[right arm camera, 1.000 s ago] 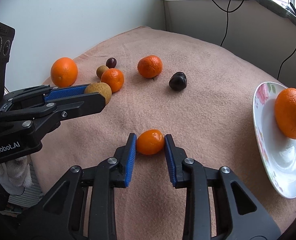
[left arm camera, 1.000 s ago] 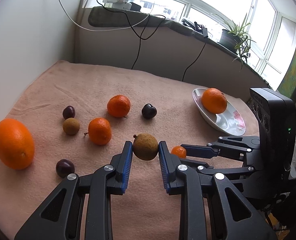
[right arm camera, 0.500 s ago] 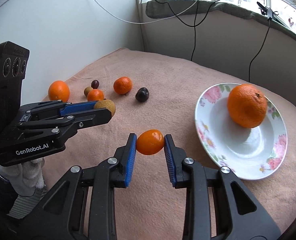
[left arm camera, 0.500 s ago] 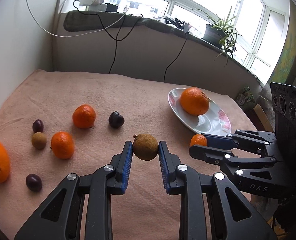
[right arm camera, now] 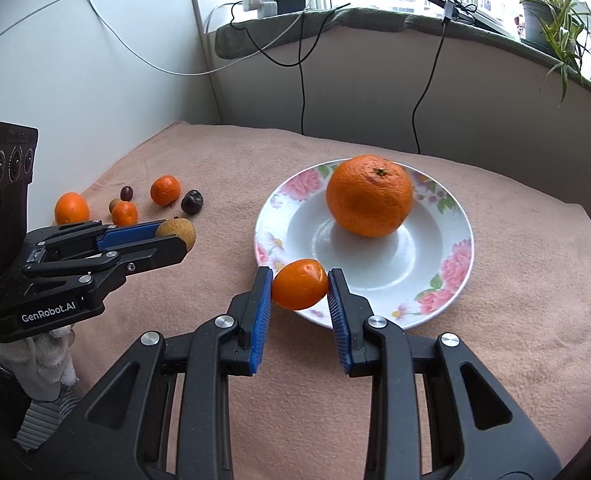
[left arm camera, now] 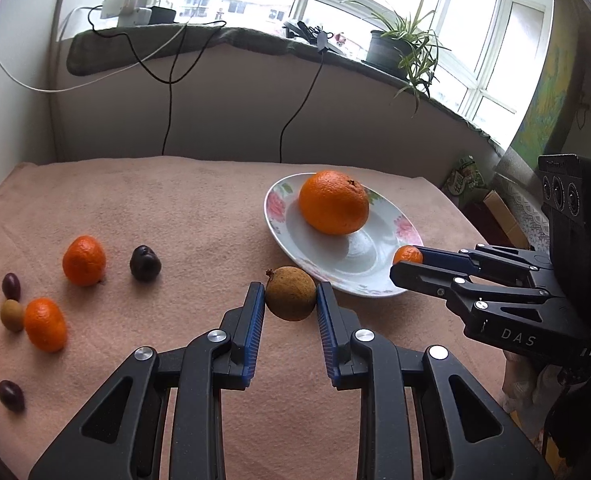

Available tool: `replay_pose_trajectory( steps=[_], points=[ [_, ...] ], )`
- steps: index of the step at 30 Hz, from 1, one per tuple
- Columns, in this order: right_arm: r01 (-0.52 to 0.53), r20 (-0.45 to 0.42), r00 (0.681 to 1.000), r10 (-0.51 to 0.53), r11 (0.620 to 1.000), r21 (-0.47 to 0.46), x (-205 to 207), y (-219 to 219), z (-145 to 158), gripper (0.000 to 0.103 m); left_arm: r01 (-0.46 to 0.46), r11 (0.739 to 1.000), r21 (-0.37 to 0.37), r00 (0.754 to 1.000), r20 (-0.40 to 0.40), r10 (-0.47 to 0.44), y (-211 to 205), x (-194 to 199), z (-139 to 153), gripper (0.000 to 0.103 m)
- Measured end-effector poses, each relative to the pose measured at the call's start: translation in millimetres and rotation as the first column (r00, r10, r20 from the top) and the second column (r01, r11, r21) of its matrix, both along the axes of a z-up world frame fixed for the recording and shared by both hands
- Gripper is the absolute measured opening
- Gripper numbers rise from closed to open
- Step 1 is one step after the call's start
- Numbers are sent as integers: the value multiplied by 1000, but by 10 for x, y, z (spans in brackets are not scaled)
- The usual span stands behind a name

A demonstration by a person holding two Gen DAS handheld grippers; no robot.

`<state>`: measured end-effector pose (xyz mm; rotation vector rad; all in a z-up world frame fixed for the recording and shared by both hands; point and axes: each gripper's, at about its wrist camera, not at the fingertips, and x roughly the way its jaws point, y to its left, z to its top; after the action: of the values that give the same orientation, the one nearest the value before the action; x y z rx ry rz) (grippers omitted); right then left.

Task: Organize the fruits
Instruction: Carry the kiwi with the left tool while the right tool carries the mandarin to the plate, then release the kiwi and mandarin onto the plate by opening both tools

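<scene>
Both grippers moved from loose fruit group toward plate (right arm camera: 461,216) during last second; plate now near, big orange (right arm camera: 369,196) on it.

Meaning, by my judgement: carry step almost done, release into plate comes next.

Right gripper (right arm camera: 300,286): narrow, clamps small mandarin (right arm camera: 300,284) above near rim of plate.

Left gripper (left arm camera: 290,299): narrow, clamps brown fruit (left arm camera: 290,294), just before plate edge, above blanket (left arm camera: 175,208).

Other fruits lie on blanket at left.

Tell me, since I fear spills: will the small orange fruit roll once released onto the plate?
Probably a little: the small orange fruit is rounded and smooth. The plate dips toward its middle, so it should settle inward, perhaps against the big orange.
</scene>
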<state>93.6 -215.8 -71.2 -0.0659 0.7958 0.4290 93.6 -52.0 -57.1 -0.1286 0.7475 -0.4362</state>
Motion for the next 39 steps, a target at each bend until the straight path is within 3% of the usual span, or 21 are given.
replay_pose_trajectory(
  steps=[15,32,33,35,36,39],
  points=[
    [84,-20,996,-84,996,4,155,-329,-106,29,65,995,72,998,22,-66,-515,144,10,25],
    [117,-34,993,-116,993,9,236,-393,-204,30,67,992,108,998,9,-69,-610,229,-56,25],
    [116,-35,993,-116,993,9,237,-393,-204,33,67,992,108,998,8,-68,-608,231,-59,25],
    [116,-17,993,-116,993,12,227,-387,-181,53,67,992,108,998,7,-68,-609,233,-61,26],
    [122,-7,993,-122,993,6,218,-380,-167,57,67,992,109,998,7,-68,-609,235,-63,27],
    [123,7,992,-123,992,-1,211,-368,-138,63,68,992,106,998,9,-69,-596,235,-61,45]
  ],
)
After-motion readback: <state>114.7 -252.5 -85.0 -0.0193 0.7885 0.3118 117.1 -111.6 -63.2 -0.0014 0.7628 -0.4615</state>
